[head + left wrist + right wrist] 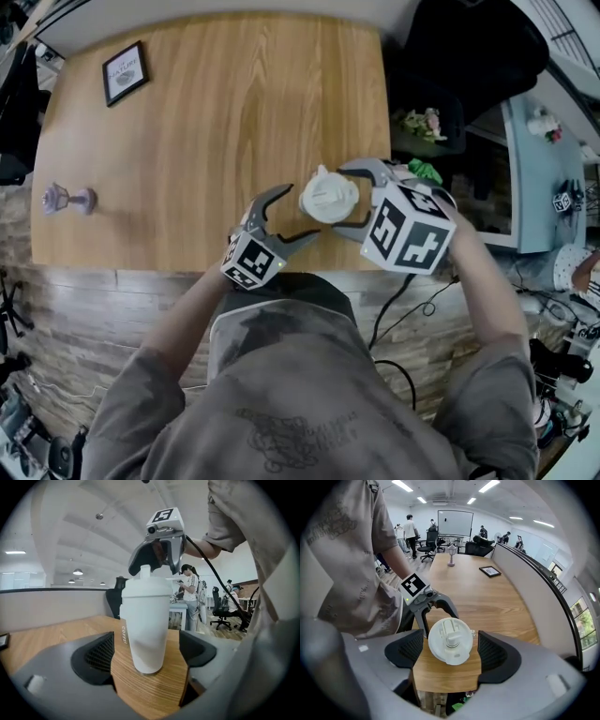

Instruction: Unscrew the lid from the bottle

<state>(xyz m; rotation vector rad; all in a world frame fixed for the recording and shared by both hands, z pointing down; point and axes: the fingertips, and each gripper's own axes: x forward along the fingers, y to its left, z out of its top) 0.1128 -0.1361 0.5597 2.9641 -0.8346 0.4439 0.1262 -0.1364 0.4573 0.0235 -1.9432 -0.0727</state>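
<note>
The white bottle (pixel 328 200) (pixel 146 630) (pixel 440 654) stands upright on the wooden table (pixel 216 122), its long axis vertical and its base flat on the board, with the table's edge nearest the person close behind the bottle. Its lid (pixel 330 195) (pixel 145 585) (pixel 451 639) is still screwed on and faces straight up, a small raised spout at its middle; dark lettering runs lengthwise up the bottle's side. The left gripper (pixel 292 214) (pixel 146 651) comes at the bottle from the side, nearly level and low on the body – its jaws stand wide, one pad on each side of the bottle, bare wood showing in the gap on both sides, so they are not pressing on it. The right gripper (pixel 345 199) (pixel 451 649) hangs above the bottle and points steeply down at the lid; its jaws are also wide apart, one on either side of the lid's round top, with clear space between each pad and the lid's rim – nothing is clamped. Each gripper's marker cube sits on the side away from the bottle, toward the person's grey sleeves. Well away from the bottle, toward the table's far left corner, lies a small dark picture frame (pixel 125 72), and well to the bottle's left stands a little lilac stemmed ornament (pixel 67 198)
</note>
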